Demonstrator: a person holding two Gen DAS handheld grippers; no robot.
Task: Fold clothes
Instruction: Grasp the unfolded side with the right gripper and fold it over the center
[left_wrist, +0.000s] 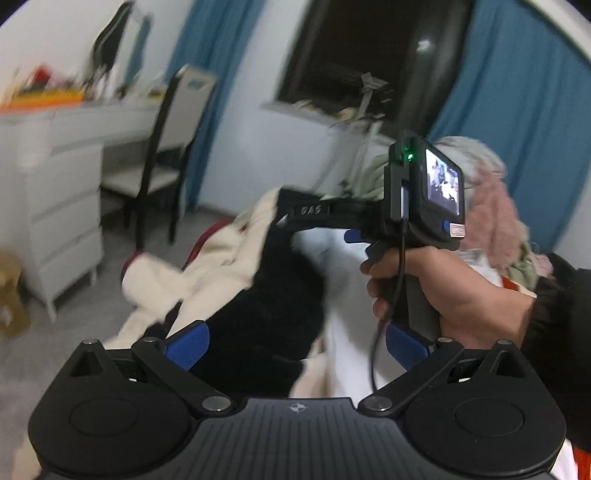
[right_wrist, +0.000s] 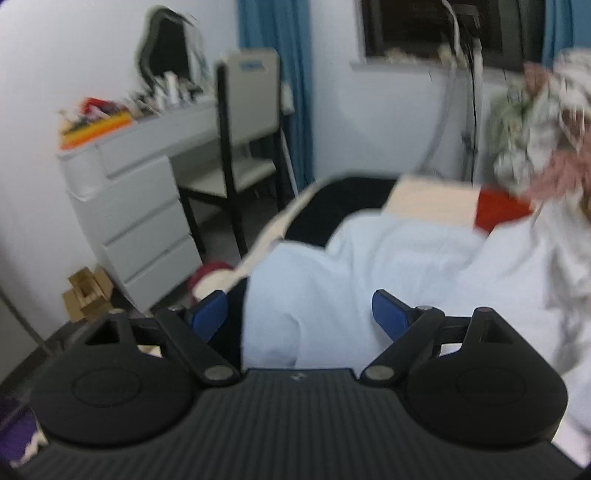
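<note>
The black garment (left_wrist: 266, 295) looks like soft, matt fleece; the cream garment (left_wrist: 155, 284) beside it at 9 o'clock looks plush. The white sheet (right_wrist: 369, 266) is smooth cloth. Each gripper's 2 blue pads (left_wrist: 186, 345) look ribbed, on matt black plastic.

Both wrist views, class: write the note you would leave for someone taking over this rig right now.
Left gripper: open, empty, over the black garment.
Right gripper: open, empty, over the white garment; the right hand holds its handle.
Clothes: black, cream and white pieces lie heaped together; more are piled behind.
Done: nothing visibly folded.
Left: pick one garment, spread it, fold.
</note>
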